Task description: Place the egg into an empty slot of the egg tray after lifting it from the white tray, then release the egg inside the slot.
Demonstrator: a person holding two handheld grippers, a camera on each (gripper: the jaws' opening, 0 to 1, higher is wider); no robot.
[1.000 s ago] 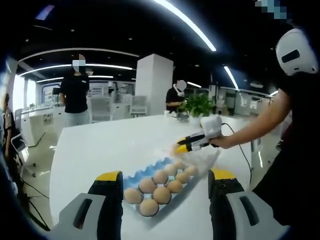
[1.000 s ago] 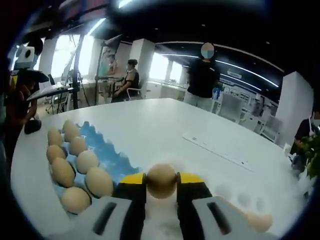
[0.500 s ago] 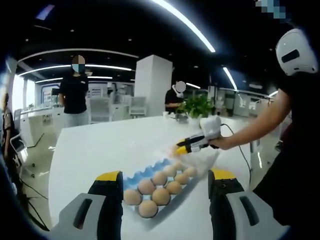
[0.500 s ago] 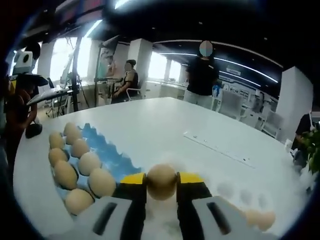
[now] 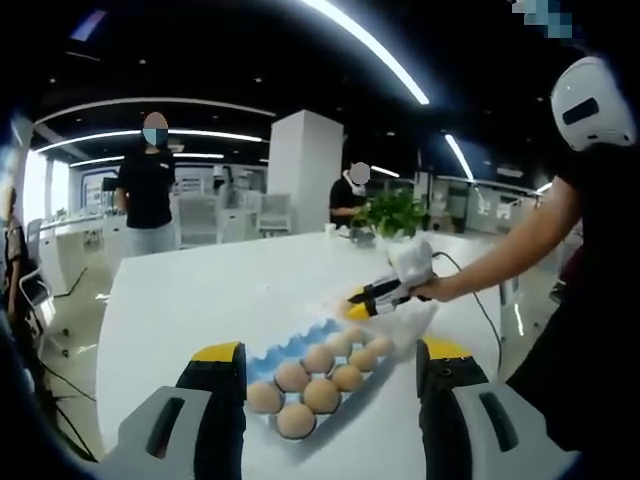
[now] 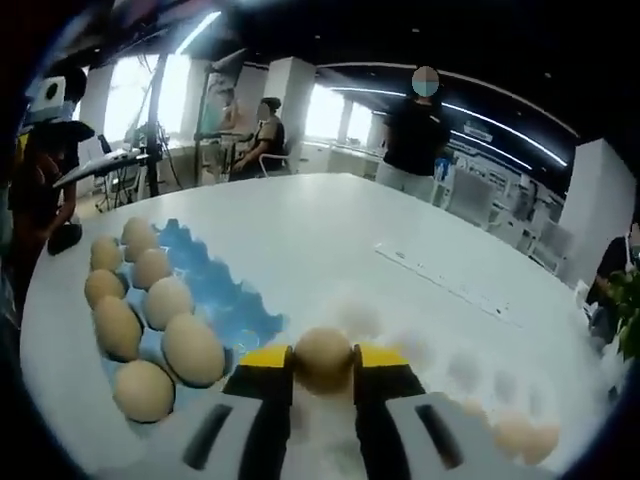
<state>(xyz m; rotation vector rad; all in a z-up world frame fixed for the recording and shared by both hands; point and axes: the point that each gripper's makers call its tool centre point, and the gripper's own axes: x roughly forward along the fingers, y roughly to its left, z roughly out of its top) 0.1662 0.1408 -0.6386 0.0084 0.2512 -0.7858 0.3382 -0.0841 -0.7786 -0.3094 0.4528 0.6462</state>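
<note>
Right claw (image 6: 323,368) pinching the egg (image 6: 323,358) across its middle, a light, brittle, smooth load needing gentle pressure, above the white tray (image 6: 470,385); left claw (image 5: 330,372) spread, idle.

blue slots (image 6: 235,310) open, eggs (image 6: 165,340) alongside

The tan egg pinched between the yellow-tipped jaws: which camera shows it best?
The right gripper view: the tan egg sits close and central, clamped in the right gripper. The left gripper view shows that gripper far off across the white table; the egg there is too small to make out.
</note>
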